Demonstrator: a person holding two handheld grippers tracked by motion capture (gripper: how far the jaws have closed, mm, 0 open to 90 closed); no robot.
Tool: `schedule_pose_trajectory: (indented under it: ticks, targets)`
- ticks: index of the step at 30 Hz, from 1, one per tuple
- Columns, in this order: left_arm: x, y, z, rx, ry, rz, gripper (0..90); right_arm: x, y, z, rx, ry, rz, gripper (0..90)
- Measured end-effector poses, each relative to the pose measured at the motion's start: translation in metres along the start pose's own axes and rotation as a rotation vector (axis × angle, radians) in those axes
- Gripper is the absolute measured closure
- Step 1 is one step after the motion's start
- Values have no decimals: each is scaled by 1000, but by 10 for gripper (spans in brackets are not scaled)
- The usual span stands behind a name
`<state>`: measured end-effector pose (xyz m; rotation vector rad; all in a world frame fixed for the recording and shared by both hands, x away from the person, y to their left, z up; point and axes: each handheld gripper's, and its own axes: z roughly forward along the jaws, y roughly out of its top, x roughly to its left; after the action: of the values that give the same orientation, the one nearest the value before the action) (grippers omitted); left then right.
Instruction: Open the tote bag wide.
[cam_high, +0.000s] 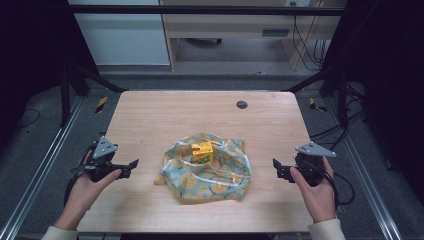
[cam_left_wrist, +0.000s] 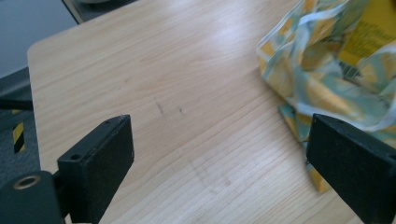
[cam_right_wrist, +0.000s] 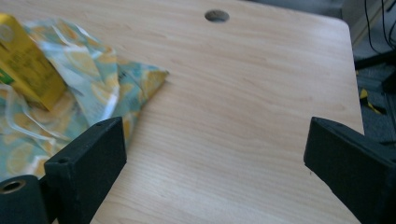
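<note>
A soft printed cloth (cam_high: 207, 172) and a glossy yellow carton (cam_high: 202, 152) lie on a smooth pale-wood table (cam_high: 150, 120).

Yellow carton (cam_high: 202, 152) upright on rumpled lemon-print cloth (cam_high: 205, 175), table centre

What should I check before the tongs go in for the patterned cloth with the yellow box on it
1. Left tongs open: ok, jaws stand wide apart in the left gripper view.
2. Right tongs open: ok, jaws wide apart, nothing between them.
3. Cloth within reach of both: ok, it lies crumpled mid-table between the two tongs.
4. Yellow box settled: ok, it sits on the cloth, though tilted.
5. Cloth edges free to grip: ok, corners lie loose on the bare table.
6. What lies under the folds: cannot tell.
</note>
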<state>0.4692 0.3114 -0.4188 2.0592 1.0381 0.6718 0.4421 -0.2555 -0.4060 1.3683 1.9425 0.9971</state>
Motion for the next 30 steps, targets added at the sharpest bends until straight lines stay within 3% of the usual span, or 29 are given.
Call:
schedule_pose_trajectory:
  ticks: [4, 13, 21, 27, 30]
  targets:
    - [9, -12, 6, 38, 7, -31, 74, -5, -11, 6, 34, -11, 26, 63]
    - [22, -30, 21, 139, 29, -54, 75, -15, -30, 28, 116, -29, 63, 73]
    - [25, -36, 35, 244, 25, -38, 77, -20, -37, 51, 197, -38, 96, 91]
    - [24, -37, 41, 276, 59, -39, 97, -23, -41, 67, 285, -45, 106, 94]
    - [25, -38, 42, 268, 66, -55, 91, -26, -44, 72, 300, -55, 118, 93]
